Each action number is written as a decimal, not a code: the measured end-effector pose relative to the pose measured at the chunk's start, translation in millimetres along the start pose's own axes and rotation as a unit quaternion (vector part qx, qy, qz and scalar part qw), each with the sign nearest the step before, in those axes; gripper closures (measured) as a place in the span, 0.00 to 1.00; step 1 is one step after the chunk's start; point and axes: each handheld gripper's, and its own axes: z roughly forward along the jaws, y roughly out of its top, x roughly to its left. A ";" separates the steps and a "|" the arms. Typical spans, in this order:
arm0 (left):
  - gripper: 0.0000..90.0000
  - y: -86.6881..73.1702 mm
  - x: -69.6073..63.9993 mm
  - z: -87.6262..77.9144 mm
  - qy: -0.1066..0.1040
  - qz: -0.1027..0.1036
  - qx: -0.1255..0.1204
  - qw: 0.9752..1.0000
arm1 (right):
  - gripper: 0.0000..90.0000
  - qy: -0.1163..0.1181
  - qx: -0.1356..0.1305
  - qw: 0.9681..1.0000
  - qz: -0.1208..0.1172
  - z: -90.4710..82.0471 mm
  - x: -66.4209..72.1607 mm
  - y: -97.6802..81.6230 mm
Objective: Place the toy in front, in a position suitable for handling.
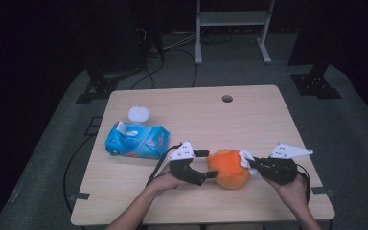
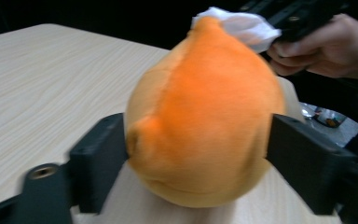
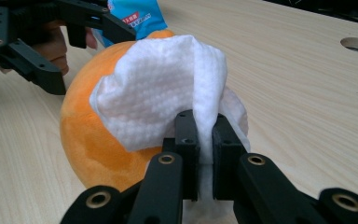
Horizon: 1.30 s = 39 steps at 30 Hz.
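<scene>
An orange plush toy point(image 1: 227, 167) lies on the wooden table near its front edge. My left gripper point(image 1: 210, 165) is shut on the plush toy point(image 2: 205, 126) from the left, one jaw on each flank. My right gripper point(image 1: 250, 165) comes in from the right, shut on a white wet wipe point(image 3: 168, 88) that is pressed against the toy point(image 3: 88, 144). In the left gripper view the wipe point(image 2: 247, 25) rests on the toy's far top end, with the person's hand point(image 2: 321, 51) behind it.
A blue pack of wet wipes point(image 1: 136, 140) lies at the left of the table point(image 1: 211, 112), with a white round lid point(image 1: 138, 113) behind it. A cable hole point(image 1: 227, 98) sits near the far edge. A metal frame point(image 1: 232, 28) stands on the floor beyond.
</scene>
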 end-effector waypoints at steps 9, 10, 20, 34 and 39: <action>0.16 -13.6 15.2 14.5 -0.059 -0.027 0.011 0.998 | 0.92 0.001 0.001 1.000 0.008 0.8 -3.7 -2.1; 0.25 -13.3 14.3 15.5 -0.060 -0.022 0.009 0.998 | 0.92 0.001 0.002 1.000 0.008 -0.1 -5.2 -3.0; 0.44 29.5 -6.3 -9.9 -0.027 0.029 -0.009 0.999 | 0.93 0.006 -0.038 0.999 0.004 -9.2 0.0 18.3; 0.43 12.7 -5.3 -57.4 -0.004 0.032 0.020 0.999 | 0.93 0.056 -0.015 0.998 -0.009 28.9 22.3 34.2; 0.41 -2.8 -3.9 -55.8 -0.007 0.028 0.038 0.999 | 0.93 0.066 0.017 0.998 0.003 45.6 22.5 19.4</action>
